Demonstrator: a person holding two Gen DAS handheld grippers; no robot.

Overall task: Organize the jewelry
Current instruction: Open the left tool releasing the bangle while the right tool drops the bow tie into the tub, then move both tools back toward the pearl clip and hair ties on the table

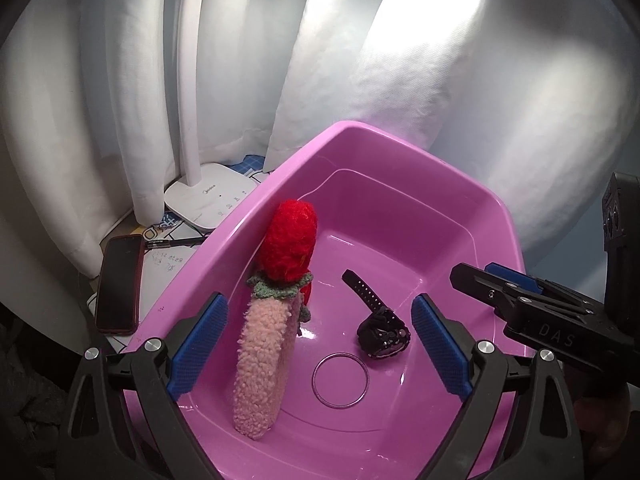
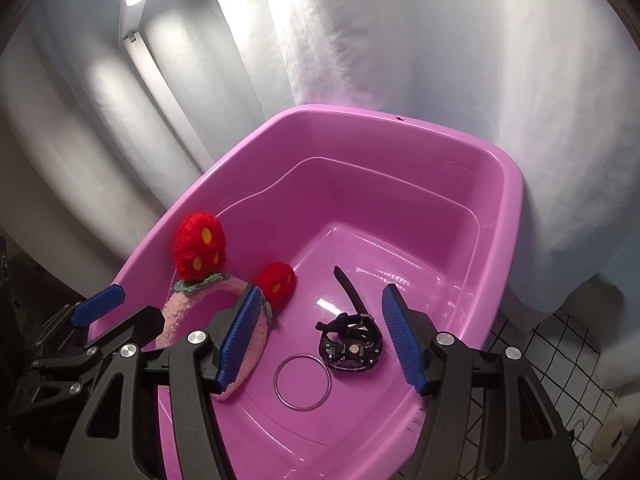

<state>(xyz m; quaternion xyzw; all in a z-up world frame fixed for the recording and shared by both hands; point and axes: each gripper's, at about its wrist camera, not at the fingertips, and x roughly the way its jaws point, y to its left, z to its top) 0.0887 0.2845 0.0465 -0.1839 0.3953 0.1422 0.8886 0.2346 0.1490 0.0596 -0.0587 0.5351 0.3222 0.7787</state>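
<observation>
Watch lies in basin, below open right gripper.

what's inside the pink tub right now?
Inside the pink tub: a fuzzy pink headband with red strawberry pompoms, a black watch and a thin metal ring. The headband hides the floor behind it; the near corner is cut off.

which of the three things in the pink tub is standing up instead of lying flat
The fuzzy pink headband with red strawberries. It stands on edge against the tub's left wall, while the black watch and thin ring lie on the floor.
</observation>
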